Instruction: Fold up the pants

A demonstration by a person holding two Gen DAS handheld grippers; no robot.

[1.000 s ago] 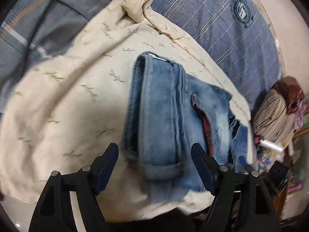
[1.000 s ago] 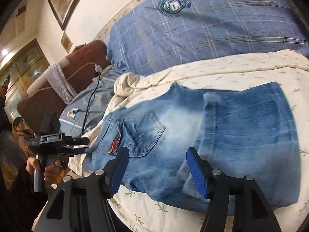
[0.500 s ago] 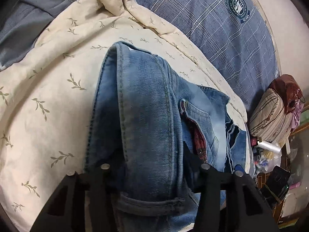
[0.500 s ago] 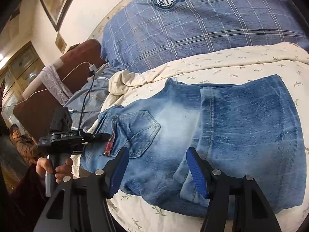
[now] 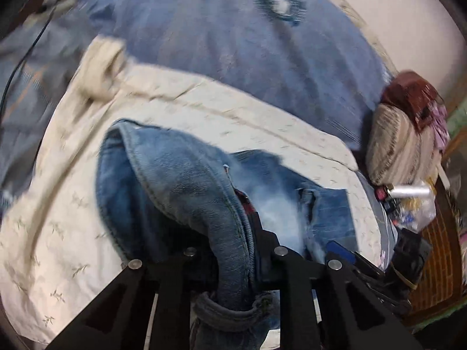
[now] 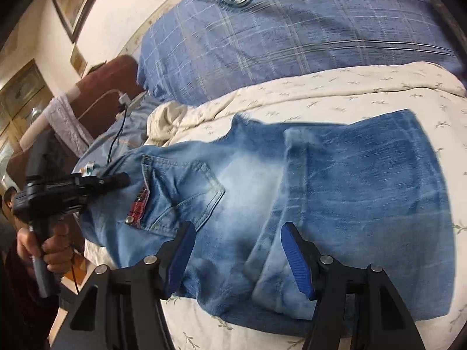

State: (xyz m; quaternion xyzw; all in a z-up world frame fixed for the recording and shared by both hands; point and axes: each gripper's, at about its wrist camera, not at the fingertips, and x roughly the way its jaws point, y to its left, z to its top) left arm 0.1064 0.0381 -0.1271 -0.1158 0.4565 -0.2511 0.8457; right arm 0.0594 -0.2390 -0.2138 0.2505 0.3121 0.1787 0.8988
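A bed with a cream leaf-print cover (image 6: 335, 93) and a blue plaid quilt (image 6: 306, 32) stands against a pale wall (image 6: 125, 3) — framed picture (image 6: 76, 3) above, brown headboard (image 6: 108, 84), wooden cabinet (image 6: 20, 93) beyond.

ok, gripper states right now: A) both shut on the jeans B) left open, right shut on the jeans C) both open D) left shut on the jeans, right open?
D: in the left wrist view the left gripper is clamped on a bunched fold of the jeans, while the right gripper has its blue pads spread wide above the denim.
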